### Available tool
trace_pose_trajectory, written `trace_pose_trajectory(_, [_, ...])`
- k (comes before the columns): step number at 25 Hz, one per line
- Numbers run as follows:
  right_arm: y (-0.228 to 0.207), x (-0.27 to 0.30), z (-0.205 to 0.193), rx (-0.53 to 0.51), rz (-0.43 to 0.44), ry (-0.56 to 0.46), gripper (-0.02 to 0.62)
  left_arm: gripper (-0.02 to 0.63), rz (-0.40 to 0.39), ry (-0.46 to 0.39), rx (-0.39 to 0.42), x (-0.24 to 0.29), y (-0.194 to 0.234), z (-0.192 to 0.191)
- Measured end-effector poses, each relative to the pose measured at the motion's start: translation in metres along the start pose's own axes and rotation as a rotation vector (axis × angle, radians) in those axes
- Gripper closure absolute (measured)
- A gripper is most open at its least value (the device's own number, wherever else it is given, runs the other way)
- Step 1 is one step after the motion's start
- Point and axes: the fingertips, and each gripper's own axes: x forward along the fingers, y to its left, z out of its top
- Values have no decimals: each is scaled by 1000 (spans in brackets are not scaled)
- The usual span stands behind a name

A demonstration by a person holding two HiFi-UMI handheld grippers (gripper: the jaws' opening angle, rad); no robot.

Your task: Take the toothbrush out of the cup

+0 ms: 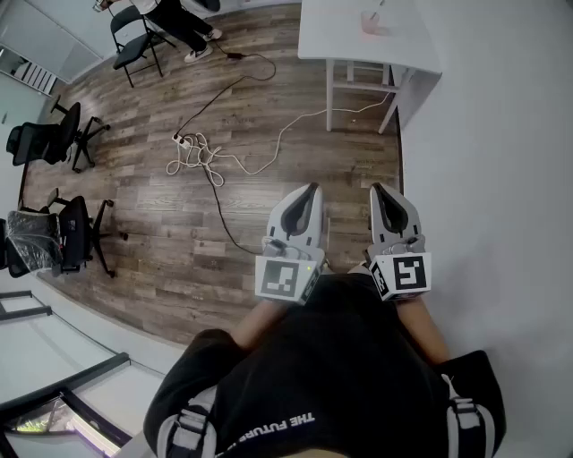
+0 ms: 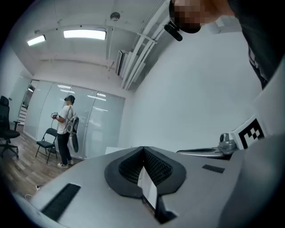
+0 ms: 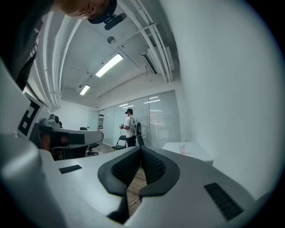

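In the head view, the left tongs (image 1: 309, 191) and right tongs (image 1: 378, 190) sit at the person's chest, well apart from the pink cup (image 1: 371, 24) on the white counter (image 1: 340, 36). The left gripper view shows its tongs pressed together and empty. The right gripper view shows the same, with the toothbrush (image 3: 185, 142) standing in the distant cup; arriving unspread could topple it.

cup (image 1: 371, 25): pink, upright on white table (image 1: 340, 36) | toothbrush (image 3: 185, 142): thin, standing in cup

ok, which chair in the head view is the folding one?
The black folding chair at the top left, by the person's legs: thin straight metal legs. The office chairs down the left edge stand on wheeled star bases.
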Motion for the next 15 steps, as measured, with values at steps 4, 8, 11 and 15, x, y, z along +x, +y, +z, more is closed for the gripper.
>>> trace_pose_trajectory(4, [3,-3,0,-5,-11,4,578,588,-23,-10,-6,-4,0,0])
trace_pose_trajectory(8, [3,-4,-2,17,-18,0,580,588,-42,-20,-26,-5,-2,-2])
trace_pose_trajectory(11, [2,-4,-2,47,-18,-9,579,588,-48,-17,-43,-5,-1,-2])
trace_pose_trajectory(15, [5,-8,1,50,-13,-19,579,588,-49,-27,-58,-11,5,-4])
